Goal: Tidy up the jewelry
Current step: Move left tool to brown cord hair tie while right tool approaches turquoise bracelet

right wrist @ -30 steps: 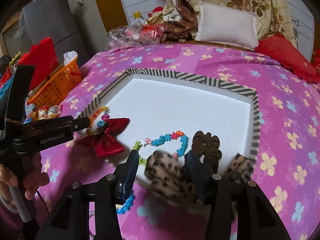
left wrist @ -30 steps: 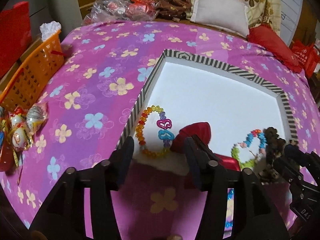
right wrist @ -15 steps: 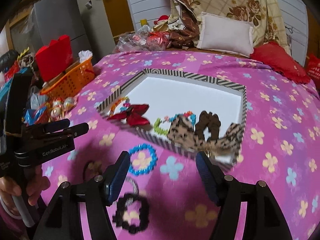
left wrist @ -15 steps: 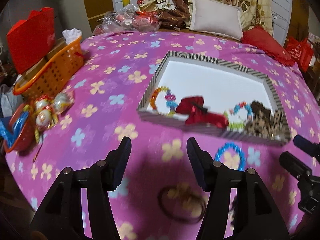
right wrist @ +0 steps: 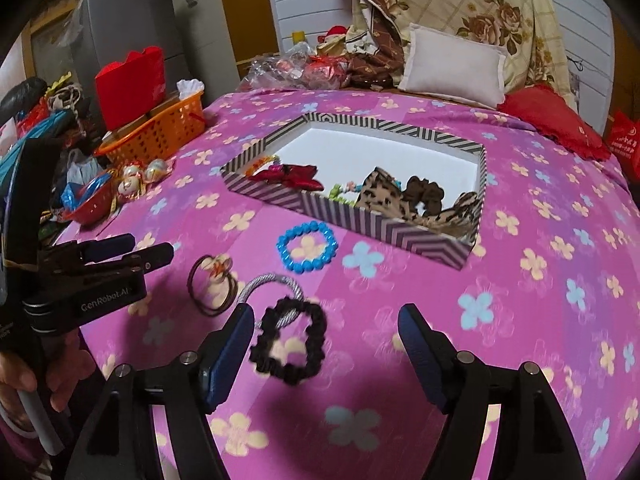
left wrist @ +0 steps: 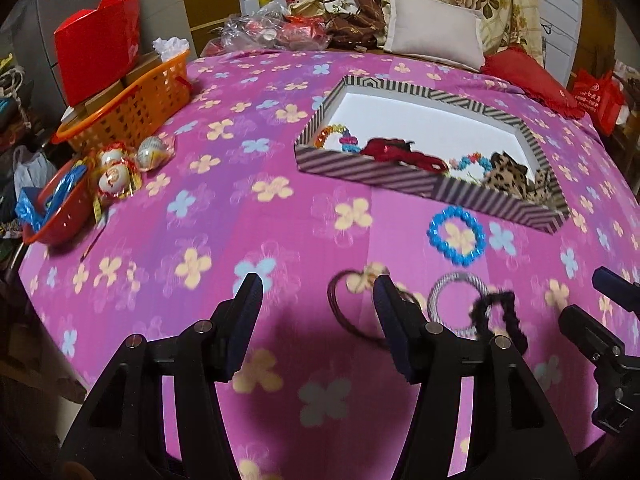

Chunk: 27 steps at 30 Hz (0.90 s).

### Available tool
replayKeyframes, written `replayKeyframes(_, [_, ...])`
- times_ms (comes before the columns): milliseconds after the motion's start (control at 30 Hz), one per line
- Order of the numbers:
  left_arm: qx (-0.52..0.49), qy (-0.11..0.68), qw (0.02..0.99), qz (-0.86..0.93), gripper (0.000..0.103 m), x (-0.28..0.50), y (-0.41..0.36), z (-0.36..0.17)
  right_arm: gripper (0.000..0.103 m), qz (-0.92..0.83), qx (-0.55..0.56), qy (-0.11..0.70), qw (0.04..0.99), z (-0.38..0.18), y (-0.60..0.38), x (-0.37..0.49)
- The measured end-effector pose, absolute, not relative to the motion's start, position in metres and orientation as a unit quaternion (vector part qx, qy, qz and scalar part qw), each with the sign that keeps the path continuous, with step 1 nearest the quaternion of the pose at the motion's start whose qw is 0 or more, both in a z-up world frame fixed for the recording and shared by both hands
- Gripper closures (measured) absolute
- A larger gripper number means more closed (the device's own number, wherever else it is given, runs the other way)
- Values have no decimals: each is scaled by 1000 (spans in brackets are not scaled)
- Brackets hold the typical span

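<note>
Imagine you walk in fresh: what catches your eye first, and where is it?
First, the bright pink flowered bedspread. Mid-bed sits a striped-rim box holding a red bow and leopard scrunchies. Nearer, loose on the cover, lie a blue bead bracelet and a black scrunchie.

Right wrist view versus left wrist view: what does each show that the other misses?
Right wrist only: a hand holding the left gripper, and a grey fridge.
Left wrist only: the right gripper from the side, its jaws opening on nothing.
Both: the striped box, blue bead bracelet, black scrunchie and orange basket.
</note>
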<state>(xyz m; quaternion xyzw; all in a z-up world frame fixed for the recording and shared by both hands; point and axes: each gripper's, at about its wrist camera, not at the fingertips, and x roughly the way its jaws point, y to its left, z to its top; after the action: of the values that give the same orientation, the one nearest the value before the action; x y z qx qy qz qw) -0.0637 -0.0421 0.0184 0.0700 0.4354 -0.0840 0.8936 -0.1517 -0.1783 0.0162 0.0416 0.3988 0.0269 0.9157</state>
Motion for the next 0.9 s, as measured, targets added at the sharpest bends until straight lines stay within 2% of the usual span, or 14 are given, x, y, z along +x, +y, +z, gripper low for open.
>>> replayKeyframes(467, [61,459,882,-85,45,-81,-30,-1,31,32,41,423,904,-8,-173,-169])
replayKeyframes(900, [26,504,860,-74,45,-66,-8,-23,31,39,47,438,897,-23,-172,-162])
